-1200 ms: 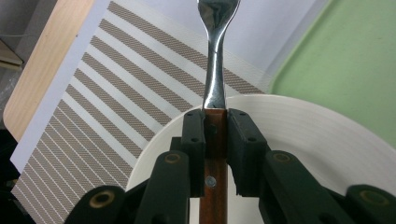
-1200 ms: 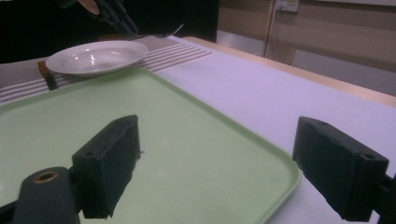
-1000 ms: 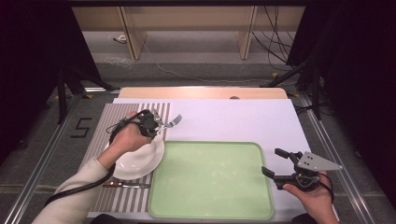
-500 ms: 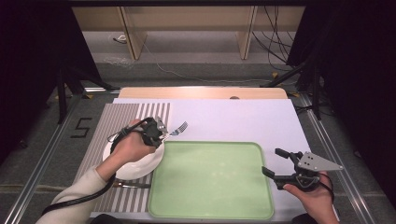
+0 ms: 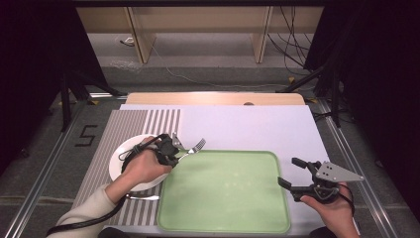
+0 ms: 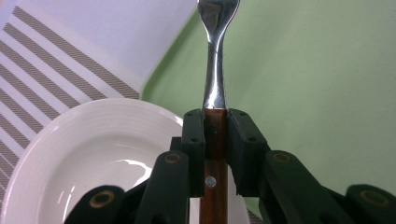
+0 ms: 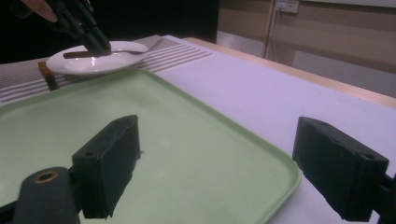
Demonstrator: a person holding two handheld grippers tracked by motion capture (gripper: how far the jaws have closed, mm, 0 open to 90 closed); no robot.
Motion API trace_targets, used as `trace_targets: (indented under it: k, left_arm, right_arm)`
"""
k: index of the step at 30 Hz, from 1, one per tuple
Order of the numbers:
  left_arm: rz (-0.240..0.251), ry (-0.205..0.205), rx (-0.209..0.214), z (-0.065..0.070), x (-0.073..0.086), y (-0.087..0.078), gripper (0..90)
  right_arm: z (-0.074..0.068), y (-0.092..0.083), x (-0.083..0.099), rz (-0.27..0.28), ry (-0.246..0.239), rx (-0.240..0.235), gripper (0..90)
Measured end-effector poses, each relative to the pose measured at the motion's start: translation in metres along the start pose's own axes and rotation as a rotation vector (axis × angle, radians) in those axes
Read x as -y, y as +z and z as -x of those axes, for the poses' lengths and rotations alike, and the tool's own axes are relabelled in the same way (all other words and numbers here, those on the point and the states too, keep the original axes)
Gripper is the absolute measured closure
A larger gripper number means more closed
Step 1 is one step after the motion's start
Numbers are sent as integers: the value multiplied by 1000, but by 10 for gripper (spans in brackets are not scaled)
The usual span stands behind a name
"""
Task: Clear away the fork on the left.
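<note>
- Wooden-handled and steel-tined, the fork [image 6: 215,116] was pinched by its handle between the jaws of the left gripper [image 5: 168,148], held off the table above the near edge of the white plate [image 5: 124,156], tines reaching toward the green tray's [image 5: 225,191] upper left corner.
- On the far side, the right gripper [image 5: 297,174] hovered just past the tray's right rim with its jaws spread wide and nothing between them.
- A second utensil [image 5: 143,197] lay on the striped mat [image 5: 116,131] just below the plate; I could not tell what kind.
- To my eye the grip looked narrow and well back on the handle, so the long front end could swing or slide out if the hand tipped quickly.
- Lowered carelessly, the fork might have clipped the plate's rim or the tray's raised lip and twisted in the jaws.
</note>
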State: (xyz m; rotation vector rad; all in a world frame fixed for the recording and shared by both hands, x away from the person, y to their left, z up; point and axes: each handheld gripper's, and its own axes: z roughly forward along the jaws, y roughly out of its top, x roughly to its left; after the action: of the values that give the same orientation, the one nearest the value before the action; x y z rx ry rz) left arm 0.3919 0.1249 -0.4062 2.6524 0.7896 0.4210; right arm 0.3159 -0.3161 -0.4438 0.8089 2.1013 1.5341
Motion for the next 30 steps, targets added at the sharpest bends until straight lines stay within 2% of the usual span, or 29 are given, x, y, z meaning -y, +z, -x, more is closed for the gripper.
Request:
trace_targets:
  k: [8, 15, 21, 27, 30]
  left_arm:
    - [-8, 18, 41, 18, -3, 3, 768]
    - [-21, 9, 75, 26, -3, 6, 768]
    - [-33, 18, 95, 36, -2, 12, 767]
    - [-63, 7, 149, 47, 5, 25, 765]
    - [-51, -7, 198, 51, 8, 29, 763]
  right_arm:
    - [0, 0, 0, -1, -2, -1, 161]
    - [0, 1, 0, -2, 0, -2, 161]
    - [0, 1, 0, -2, -3, -1, 161]
    - [0, 1, 0, -6, -1, -2, 161]
    - [1, 0, 0, -6, 1, 0, 161]
